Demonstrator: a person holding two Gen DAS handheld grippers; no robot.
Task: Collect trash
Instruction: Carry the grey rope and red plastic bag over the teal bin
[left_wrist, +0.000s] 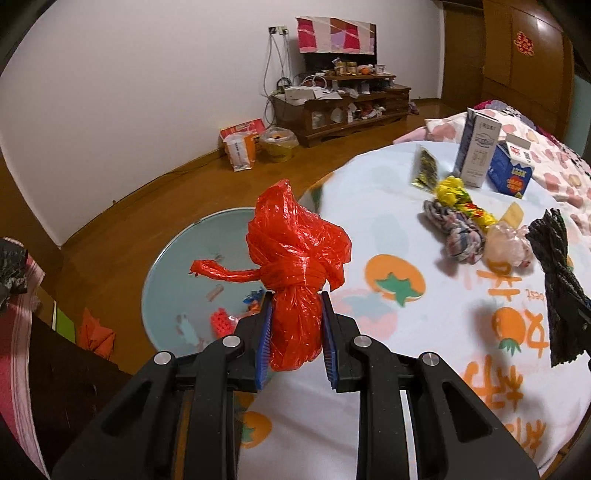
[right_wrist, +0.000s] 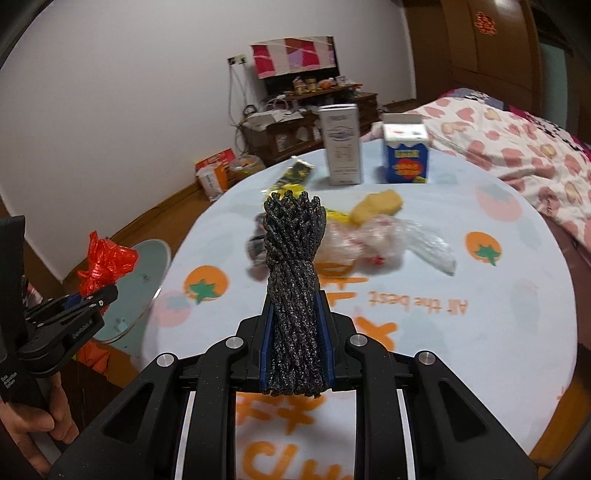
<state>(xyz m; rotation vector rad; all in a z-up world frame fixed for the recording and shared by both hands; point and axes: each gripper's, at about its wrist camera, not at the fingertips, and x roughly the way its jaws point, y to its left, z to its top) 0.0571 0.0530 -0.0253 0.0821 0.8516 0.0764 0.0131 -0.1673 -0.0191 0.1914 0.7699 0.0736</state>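
Note:
My left gripper (left_wrist: 297, 299) is shut on a knotted red plastic bag (left_wrist: 295, 258), held up at the table's left edge; the right wrist view shows that bag (right_wrist: 107, 262) and gripper (right_wrist: 88, 299) at far left. My right gripper (right_wrist: 295, 299) is shut on a bundle of black cord (right_wrist: 293, 280), which stands upright between the blue pads over the table; the left wrist view shows the cord (left_wrist: 557, 280) at right. On the round table (right_wrist: 480, 332) lie a clear plastic bag (right_wrist: 384, 240), a yellow sponge (right_wrist: 376, 205), a yellow wrapper (left_wrist: 458, 195) and a striped rag (left_wrist: 461, 236).
A white carton (right_wrist: 341, 144) and a blue carton (right_wrist: 406, 155) stand at the table's far side, with a dark snack packet (left_wrist: 426, 170) near them. A round glass side table (left_wrist: 192, 280) with small scraps sits lower left. A bed (right_wrist: 517, 147) lies at right. A hand (right_wrist: 33, 435) grips the left handle.

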